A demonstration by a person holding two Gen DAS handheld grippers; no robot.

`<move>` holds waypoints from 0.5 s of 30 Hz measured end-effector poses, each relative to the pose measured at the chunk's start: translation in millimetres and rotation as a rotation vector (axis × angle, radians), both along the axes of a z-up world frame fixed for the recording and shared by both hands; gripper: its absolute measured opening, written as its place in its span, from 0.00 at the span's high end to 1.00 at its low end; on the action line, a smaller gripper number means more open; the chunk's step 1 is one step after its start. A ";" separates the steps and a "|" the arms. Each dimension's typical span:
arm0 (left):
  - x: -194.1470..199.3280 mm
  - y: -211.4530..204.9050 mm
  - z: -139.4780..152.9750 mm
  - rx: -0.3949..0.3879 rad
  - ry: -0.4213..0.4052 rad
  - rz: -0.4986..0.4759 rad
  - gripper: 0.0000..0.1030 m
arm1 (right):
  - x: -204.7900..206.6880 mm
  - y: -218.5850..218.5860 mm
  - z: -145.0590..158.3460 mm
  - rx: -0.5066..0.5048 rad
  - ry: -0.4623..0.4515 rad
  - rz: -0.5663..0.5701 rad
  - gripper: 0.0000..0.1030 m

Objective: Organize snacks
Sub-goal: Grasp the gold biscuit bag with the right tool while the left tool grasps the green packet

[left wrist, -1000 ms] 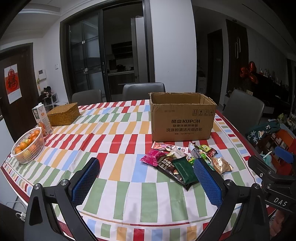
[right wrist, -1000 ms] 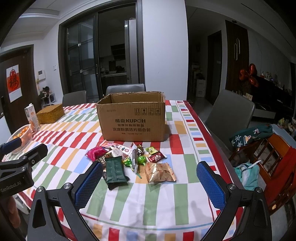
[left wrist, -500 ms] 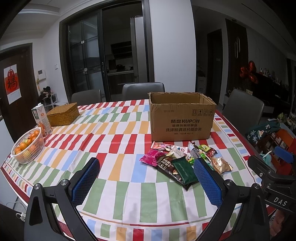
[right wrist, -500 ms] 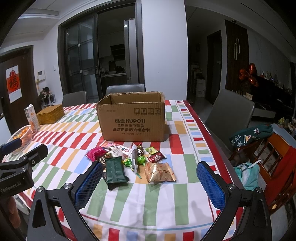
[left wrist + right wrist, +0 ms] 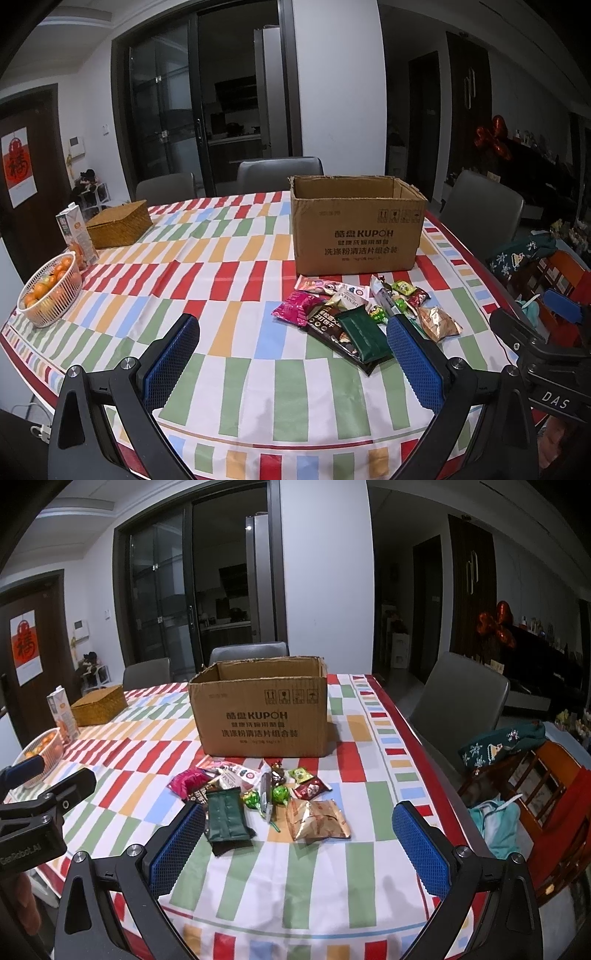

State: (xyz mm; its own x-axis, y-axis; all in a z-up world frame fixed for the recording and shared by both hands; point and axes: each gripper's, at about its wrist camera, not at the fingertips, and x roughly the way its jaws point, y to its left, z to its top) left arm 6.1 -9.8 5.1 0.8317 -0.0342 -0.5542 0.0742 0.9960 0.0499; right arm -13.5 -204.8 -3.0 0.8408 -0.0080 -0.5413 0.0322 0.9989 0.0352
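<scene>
In a dim dining room, a striped tablecloth (image 5: 236, 280) holds a cardboard box (image 5: 356, 225) and snack packets (image 5: 258, 797), both grippers (image 5: 291, 354) (image 5: 299, 843) gaping empty.

Both wrist views face the cardboard box (image 5: 356, 225) from the table's (image 5: 295, 886) near edge.

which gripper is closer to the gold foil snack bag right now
Right. The gold foil bag lies just ahead between the right gripper fingers; it sits beyond the left gripper, past its right finger.
</scene>
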 end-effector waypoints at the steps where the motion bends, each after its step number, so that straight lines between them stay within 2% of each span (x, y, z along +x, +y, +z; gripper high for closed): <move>1: 1.6 -0.6 -1.3 -0.001 0.006 -0.003 0.00 | 2.2 -1.3 -2.3 0.000 0.003 0.000 0.01; 12: 23.3 -21.4 -23.5 0.009 0.038 -0.085 0.01 | 25.4 -14.1 -30.9 0.019 0.054 -0.006 0.01; 15: 34.3 -30.5 -31.0 0.015 0.053 -0.101 0.06 | 35.3 -19.2 -39.8 0.014 0.070 -0.013 0.01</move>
